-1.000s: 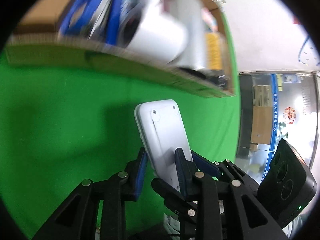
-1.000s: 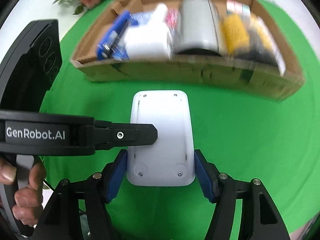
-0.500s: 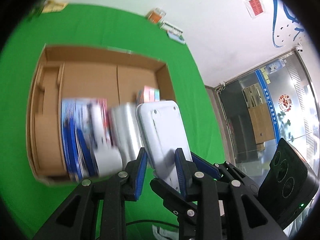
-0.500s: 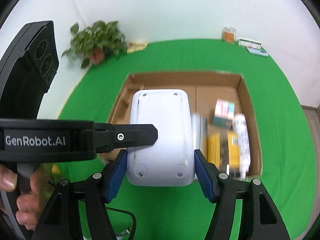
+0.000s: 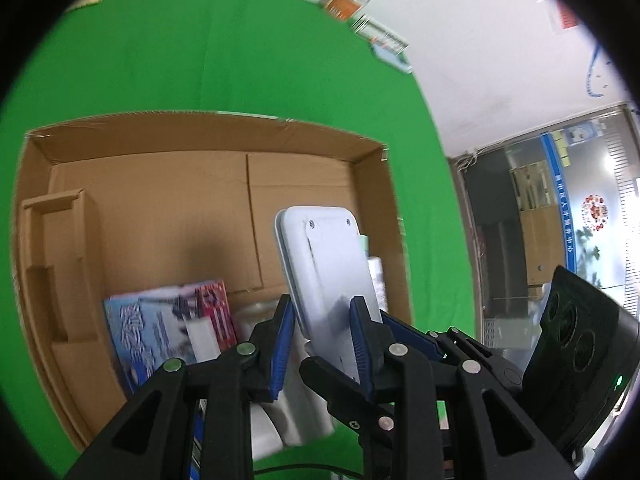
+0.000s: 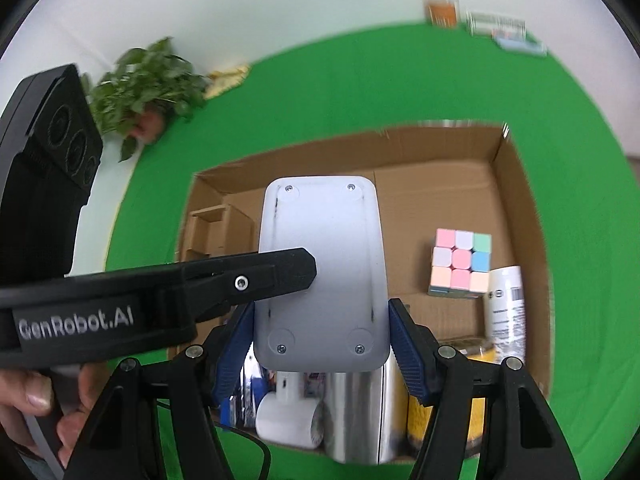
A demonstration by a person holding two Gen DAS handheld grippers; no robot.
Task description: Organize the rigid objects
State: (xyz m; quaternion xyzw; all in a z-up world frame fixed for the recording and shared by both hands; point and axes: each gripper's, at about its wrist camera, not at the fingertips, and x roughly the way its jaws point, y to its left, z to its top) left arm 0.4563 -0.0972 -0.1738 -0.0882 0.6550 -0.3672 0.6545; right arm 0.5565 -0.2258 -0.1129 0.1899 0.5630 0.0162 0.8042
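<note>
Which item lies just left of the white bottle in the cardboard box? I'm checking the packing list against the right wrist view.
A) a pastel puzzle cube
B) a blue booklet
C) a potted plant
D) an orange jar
A: in the right wrist view the pastel puzzle cube sits on the floor of the cardboard box, right beside the white bottle on its left.

This looks like an indoor recording studio or office: a bright green cloth backdrop covers the floor below a plain white wall. At far right, a glass partition carries signage.
</note>
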